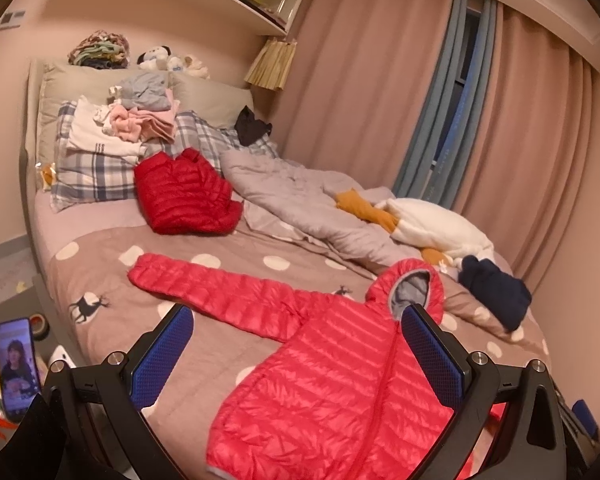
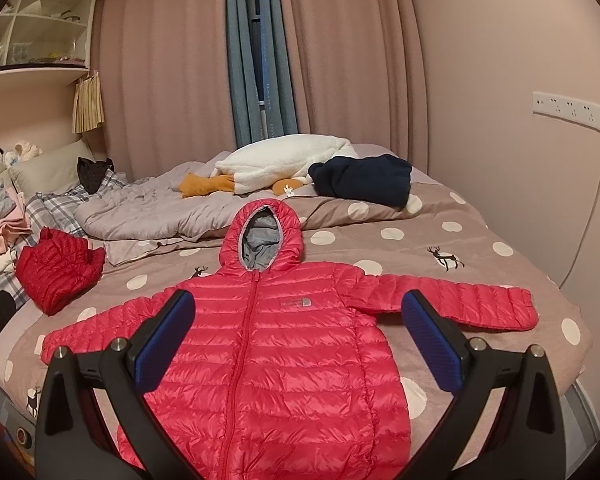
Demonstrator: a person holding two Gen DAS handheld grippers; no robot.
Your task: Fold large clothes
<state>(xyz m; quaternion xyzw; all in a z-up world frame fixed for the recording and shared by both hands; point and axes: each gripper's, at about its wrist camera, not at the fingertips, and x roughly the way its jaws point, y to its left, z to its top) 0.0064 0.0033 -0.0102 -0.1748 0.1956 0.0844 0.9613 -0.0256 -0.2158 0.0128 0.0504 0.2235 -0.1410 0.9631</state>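
Observation:
A pink-red hooded puffer jacket (image 2: pixel 292 344) lies flat, front up and zipped, on the polka-dot bedspread (image 2: pixel 452 248), with both sleeves spread out sideways. In the left wrist view the same jacket (image 1: pixel 332 384) runs diagonally, its left sleeve stretched toward the bed's left side. My left gripper (image 1: pixel 296 316) hovers open above the jacket's chest and sleeve. My right gripper (image 2: pixel 298 300) is open too, held above the jacket's body with a finger on either side of the chest. Neither gripper holds anything.
A folded darker red puffer jacket (image 1: pixel 184 194) sits near the plaid pillows (image 1: pixel 88 172). A crumpled grey duvet (image 2: pixel 152 208), a white and orange plush (image 2: pixel 284 164) and a navy garment (image 2: pixel 364 178) lie at the far side. A phone (image 1: pixel 18 368) stands left of the bed.

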